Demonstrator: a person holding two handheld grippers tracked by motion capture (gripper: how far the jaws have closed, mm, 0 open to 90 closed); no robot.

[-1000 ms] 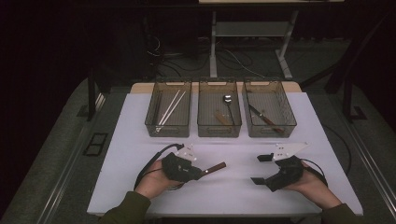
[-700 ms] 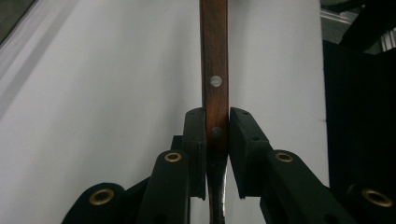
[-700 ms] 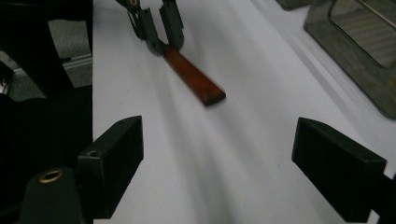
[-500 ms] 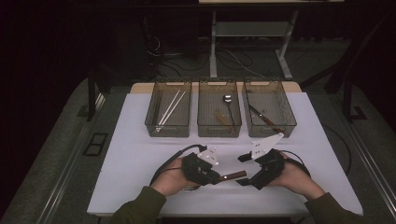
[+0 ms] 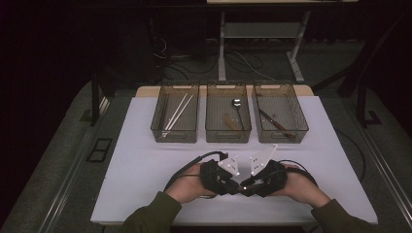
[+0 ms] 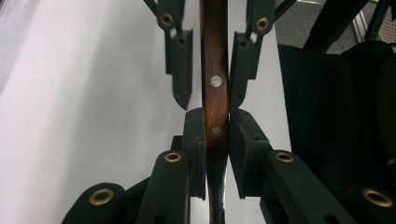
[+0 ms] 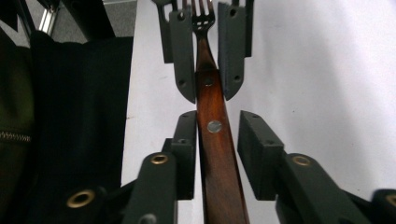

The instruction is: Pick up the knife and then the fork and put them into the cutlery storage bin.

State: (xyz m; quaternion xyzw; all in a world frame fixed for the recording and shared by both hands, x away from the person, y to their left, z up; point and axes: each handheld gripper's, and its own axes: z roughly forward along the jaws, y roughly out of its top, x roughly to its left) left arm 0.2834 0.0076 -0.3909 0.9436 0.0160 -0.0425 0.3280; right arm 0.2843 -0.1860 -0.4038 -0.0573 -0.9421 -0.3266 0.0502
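A fork with a dark wooden handle is held level just above the white table. My left gripper is shut on the handle near the fork's neck. In the right gripper view the tines show beyond it. My right gripper faces it from the opposite side, open. Its jaws straddle the handle's free end, with a gap on one side. In the high view the left gripper and the right gripper meet nose to nose at the front centre.
Three clear trays stand in a row at the back. The left tray holds chopsticks, the middle tray a spoon, and the right tray a knife. Cables trail behind both hands.
Both hands have come together at the front centre. The left gripper carried the fork rightward, and the right gripper slid in with its jaws around the handle's end.
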